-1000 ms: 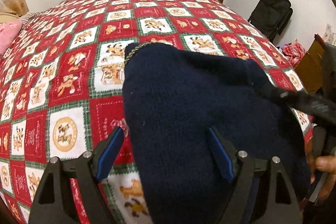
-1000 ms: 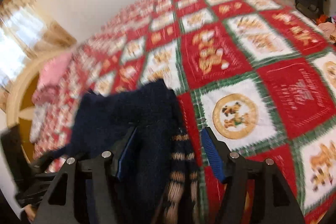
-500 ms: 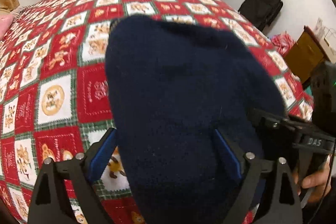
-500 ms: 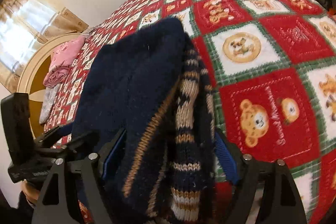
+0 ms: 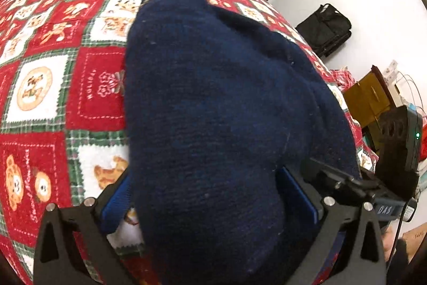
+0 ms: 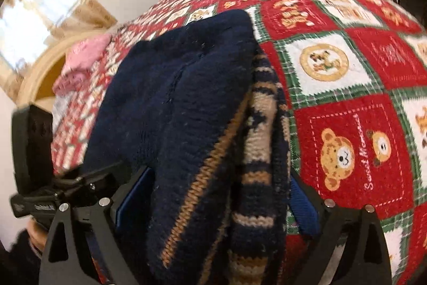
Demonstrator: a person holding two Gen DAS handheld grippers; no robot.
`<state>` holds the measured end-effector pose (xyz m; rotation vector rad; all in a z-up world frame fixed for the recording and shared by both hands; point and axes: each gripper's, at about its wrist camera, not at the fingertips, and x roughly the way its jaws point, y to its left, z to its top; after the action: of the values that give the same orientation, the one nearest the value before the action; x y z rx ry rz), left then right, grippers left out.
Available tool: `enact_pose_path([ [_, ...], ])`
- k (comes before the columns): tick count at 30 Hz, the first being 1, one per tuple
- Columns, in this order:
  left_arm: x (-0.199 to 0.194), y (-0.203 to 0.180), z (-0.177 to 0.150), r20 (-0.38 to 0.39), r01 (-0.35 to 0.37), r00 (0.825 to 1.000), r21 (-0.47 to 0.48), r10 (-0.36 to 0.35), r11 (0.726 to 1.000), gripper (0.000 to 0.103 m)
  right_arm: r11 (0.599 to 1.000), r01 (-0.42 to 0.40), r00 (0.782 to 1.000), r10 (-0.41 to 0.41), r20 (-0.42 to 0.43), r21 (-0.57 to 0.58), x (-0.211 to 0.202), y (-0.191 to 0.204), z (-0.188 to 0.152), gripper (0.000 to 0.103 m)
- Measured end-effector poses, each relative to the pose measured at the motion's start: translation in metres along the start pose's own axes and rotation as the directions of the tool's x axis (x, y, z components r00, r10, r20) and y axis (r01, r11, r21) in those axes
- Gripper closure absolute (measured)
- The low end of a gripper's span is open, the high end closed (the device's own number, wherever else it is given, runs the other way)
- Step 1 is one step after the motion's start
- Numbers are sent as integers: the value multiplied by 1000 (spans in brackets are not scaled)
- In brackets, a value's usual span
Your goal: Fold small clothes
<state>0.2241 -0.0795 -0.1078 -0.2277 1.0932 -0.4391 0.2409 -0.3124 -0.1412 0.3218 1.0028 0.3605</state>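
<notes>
Left wrist view shows the left hand-held gripper [image 5: 205, 194] with its jaws spread wide around the navy knitted sweater [image 5: 213, 103], which lies bunched on the bed [image 5: 40, 87]. The right hand-held gripper [image 6: 213, 194] straddles the striped edge just as widely, probably so both can pinch one hem and fold evenly.

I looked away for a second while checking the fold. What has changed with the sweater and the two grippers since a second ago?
The navy sweater now fills more of both views and bulges between each gripper's fingers, so both grippers moved in on it; its striped tan trim shows more. The left gripper and right gripper stay open around the fabric. The sweater remains on the red patchwork quilt.
</notes>
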Motion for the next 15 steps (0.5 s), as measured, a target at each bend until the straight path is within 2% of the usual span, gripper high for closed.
enact_pose_path([
  [3,-1,-6,0,3,16,1000,15,-16,1000,11,1000,11,1000,-11,8,-1,0,0,-1,12],
  [5,-2,-9,0,8,2,1000,24,-2,1000,17,1000,10,1000,-10,18,0,-2,1,-3,25],
  [8,-4,-14,0,28,-17,999,44,16,999,25,1000,22,999,-22,31,-11,-4,9,-5,37],
  [13,-8,-21,2,48,-43,998,76,39,996,41,999,40,998,-40,55,5,-4,12,-7,40],
  [15,-10,-24,3,52,-57,997,94,52,994,45,998,58,996,-58,71,0,-5,16,-9,41],
])
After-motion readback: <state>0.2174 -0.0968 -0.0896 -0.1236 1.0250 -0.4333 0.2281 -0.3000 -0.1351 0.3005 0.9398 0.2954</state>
